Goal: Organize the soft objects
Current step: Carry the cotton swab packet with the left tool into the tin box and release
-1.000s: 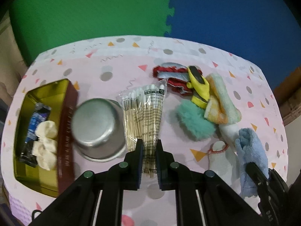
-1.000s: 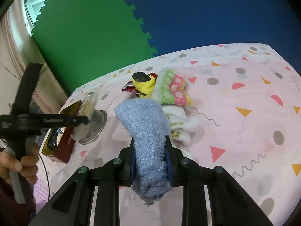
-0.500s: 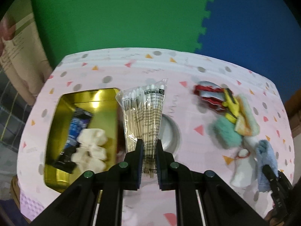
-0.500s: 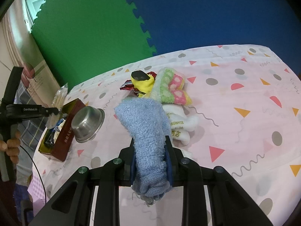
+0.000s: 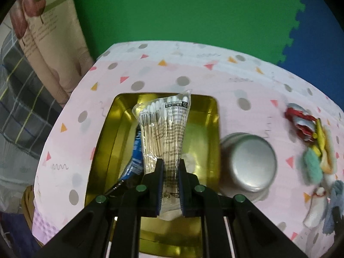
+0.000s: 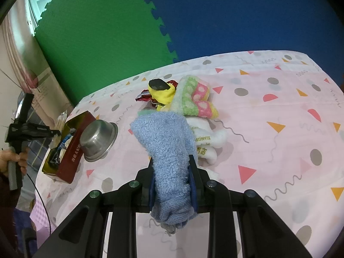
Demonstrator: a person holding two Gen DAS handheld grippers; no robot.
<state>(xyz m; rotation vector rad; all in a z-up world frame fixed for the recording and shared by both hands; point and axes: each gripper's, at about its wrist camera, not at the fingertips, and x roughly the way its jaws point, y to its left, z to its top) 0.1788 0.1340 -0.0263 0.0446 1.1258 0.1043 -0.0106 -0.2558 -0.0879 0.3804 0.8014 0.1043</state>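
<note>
My left gripper (image 5: pixel 170 163) is shut on a clear bag of cotton swabs (image 5: pixel 163 129), held over the open gold tin (image 5: pixel 200 116). Inside the tin lie a blue packet (image 5: pixel 135 150) and something white, mostly hidden by the bag. My right gripper (image 6: pixel 172 161) is shut on a blue terry cloth (image 6: pixel 165 137), held above the table. Behind that cloth lies a pile of soft things: a green and pink striped towel (image 6: pixel 195 99), a white cloth (image 6: pixel 208 137), a yellow item (image 6: pixel 161 92) and a red wrapper. In the right wrist view the left gripper (image 6: pixel 54 132) hangs over the tin (image 6: pixel 73 148).
An upturned steel bowl (image 5: pixel 249 161) stands just right of the tin, also seen as the bowl (image 6: pixel 96 137). A pink patterned cloth (image 6: pixel 279 142) covers the table. Green and blue foam mats form the back wall. A hand (image 6: pixel 8 159) grips the left handle beyond the table's left edge.
My left gripper has carried the swab bag leftward, from in front of the steel bowl to above the gold tin. The right gripper and its blue cloth have stayed put.
</note>
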